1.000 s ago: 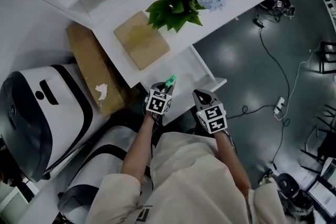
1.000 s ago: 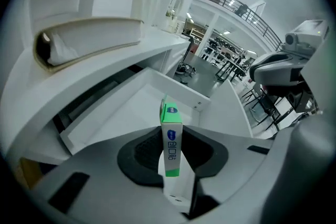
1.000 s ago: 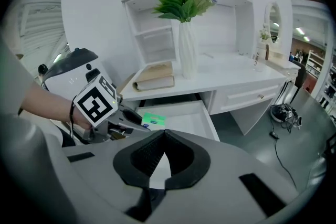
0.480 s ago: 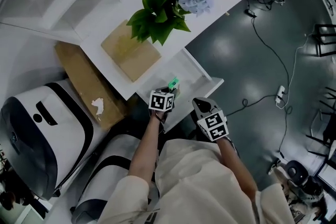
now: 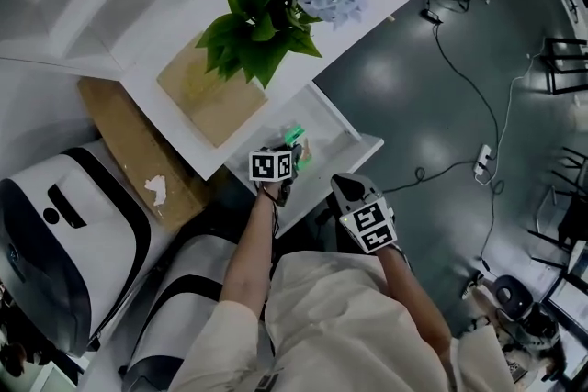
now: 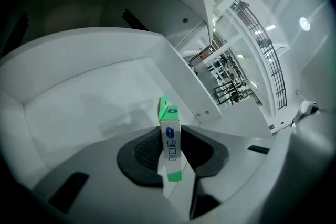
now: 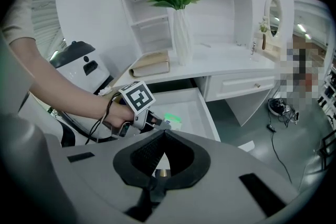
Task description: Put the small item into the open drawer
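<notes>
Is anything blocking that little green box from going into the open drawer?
Nothing visible does. The left gripper holds the green box right over the open drawer, and nothing else shows on the drawer floor beneath it. The right gripper hangs short of the drawer, out of the way.

Left tool (image 5: 294, 150) angled down, jaws clamped; right tool (image 5: 347, 190) beside, jaws together.

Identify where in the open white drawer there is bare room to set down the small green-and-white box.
The open white drawer has a bare floor between its walls, all ahead of the small green-and-white box clamped in the left gripper. Crowding is on the white desktop above: the tan book and the white vase of blue flowers.
</notes>
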`<move>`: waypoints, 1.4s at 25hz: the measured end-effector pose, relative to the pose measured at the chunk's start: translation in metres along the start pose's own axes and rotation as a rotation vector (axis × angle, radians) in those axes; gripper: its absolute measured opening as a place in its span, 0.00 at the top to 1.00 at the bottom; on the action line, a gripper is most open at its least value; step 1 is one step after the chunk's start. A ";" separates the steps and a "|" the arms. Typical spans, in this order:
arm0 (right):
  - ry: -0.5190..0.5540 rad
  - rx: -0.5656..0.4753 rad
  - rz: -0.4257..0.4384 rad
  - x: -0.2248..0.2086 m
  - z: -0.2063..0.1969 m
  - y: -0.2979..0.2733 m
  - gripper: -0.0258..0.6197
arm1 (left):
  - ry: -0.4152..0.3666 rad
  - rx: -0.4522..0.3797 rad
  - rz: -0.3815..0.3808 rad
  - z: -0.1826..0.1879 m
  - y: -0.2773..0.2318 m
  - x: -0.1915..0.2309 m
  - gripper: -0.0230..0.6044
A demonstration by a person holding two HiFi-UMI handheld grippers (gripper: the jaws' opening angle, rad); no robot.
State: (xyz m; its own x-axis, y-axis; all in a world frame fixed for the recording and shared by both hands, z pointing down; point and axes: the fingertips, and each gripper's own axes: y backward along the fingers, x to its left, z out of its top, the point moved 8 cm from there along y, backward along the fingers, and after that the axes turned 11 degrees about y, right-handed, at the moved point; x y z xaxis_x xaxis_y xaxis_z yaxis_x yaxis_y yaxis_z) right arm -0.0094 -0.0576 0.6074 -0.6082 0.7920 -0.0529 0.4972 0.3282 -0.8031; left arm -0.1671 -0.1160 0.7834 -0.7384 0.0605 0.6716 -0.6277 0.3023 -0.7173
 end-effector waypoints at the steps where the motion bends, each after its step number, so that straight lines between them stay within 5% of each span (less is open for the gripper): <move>1: -0.002 0.001 0.000 0.000 0.000 0.000 0.92 | 0.010 -0.006 -0.002 0.002 -0.002 0.002 0.78; 20: -0.002 -0.020 0.014 0.001 -0.001 -0.001 0.92 | -0.057 -0.012 0.108 0.022 -0.004 0.018 0.70; 35: -0.045 -0.052 -0.027 -0.004 -0.009 0.005 0.92 | -0.128 0.001 0.115 0.020 0.018 0.010 0.66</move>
State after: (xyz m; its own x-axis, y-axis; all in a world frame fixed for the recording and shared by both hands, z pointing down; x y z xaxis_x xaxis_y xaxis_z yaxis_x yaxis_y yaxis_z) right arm 0.0015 -0.0540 0.6089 -0.6484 0.7590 -0.0588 0.5111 0.3768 -0.7725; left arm -0.1904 -0.1291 0.7735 -0.8307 -0.0267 0.5561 -0.5374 0.2998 -0.7883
